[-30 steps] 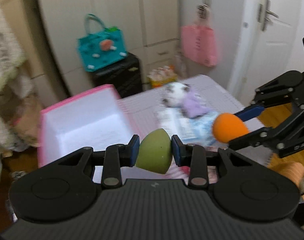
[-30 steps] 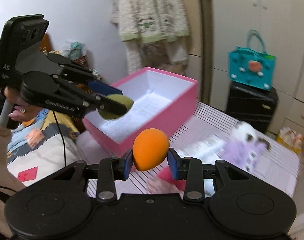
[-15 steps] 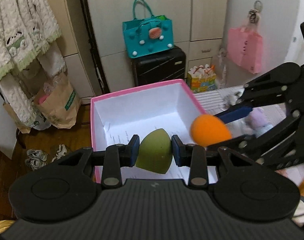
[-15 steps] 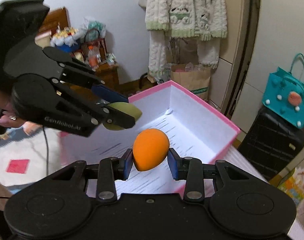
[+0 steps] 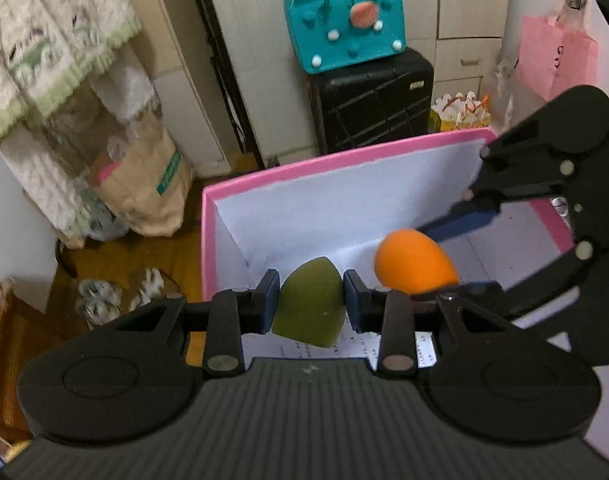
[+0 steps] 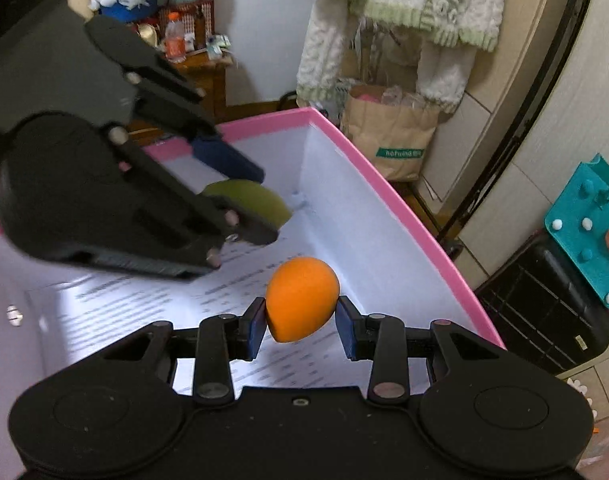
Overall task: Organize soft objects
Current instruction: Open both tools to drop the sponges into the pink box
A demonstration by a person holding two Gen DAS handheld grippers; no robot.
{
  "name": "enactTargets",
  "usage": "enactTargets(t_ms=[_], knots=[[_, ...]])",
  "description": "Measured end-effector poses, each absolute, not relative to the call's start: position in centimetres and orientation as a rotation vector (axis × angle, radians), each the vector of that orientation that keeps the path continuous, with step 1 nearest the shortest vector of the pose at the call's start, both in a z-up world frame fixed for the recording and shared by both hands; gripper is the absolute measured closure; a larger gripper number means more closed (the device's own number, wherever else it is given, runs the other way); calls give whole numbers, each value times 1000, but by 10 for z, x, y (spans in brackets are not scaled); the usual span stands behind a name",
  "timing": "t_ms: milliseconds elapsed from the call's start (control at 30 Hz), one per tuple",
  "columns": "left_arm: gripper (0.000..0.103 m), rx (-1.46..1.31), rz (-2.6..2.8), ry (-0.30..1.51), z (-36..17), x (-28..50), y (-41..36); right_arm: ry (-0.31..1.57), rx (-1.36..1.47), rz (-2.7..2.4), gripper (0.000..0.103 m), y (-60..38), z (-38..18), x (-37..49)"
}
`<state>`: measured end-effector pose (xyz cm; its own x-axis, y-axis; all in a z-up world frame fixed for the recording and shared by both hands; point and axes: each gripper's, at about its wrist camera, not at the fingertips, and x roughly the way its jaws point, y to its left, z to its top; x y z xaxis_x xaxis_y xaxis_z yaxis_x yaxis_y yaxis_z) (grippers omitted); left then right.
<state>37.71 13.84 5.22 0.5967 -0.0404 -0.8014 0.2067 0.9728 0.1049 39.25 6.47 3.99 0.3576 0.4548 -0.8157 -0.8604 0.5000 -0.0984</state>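
1. Left tongs [image 5: 309, 301]: pads pressed on both sides of a green sponge [image 5: 309, 307], a teardrop shape with one flat cut face. Firm pinch, no gap at either pad.
2. Right tongs [image 6: 300, 321]: pinching an orange sponge [image 6: 301, 305], egg-shaped, its blunt end rising above the pads. Both blue pads touch its sides.
3. Both tongs point steeply down into a pink box [image 5: 346, 157] with white inner walls. Each sponge hangs above the box floor; neither rests on it.
4. Seen from the left tongs, the orange sponge [image 5: 414, 263] sits just right of the green one and slightly ahead; the two sponges are near but apart.
5. Seen from the right tongs, the green sponge [image 6: 252, 201] is ahead and to the left, close to the far corner of the box [image 6: 388, 188].
6. Box floor below both tongs is lined with a printed sheet [image 6: 228, 292]; the text is too blurred to read.
7. Beyond the box, ahead of the left tongs: a black suitcase [image 5: 370, 100] with a teal bag [image 5: 344, 28] on top. Ahead and left: a paper bag [image 5: 144, 184] on the floor.
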Motion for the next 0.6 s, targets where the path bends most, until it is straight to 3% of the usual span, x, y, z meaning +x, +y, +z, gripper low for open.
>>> enactTargets(t_ms=[333,400,467,600], knots=[[65,180,-156,915,45,395,138,855,-603,930,61,73,24,416],[60,199,-152,903,42,397,136,856,-590,920,58,73,23,420],[47,209,-140,898,43,396,135,841,-575,916,56,73,27,419],[46,195,-119,906,49,393,139,817,-563,879,53,64,36,408]])
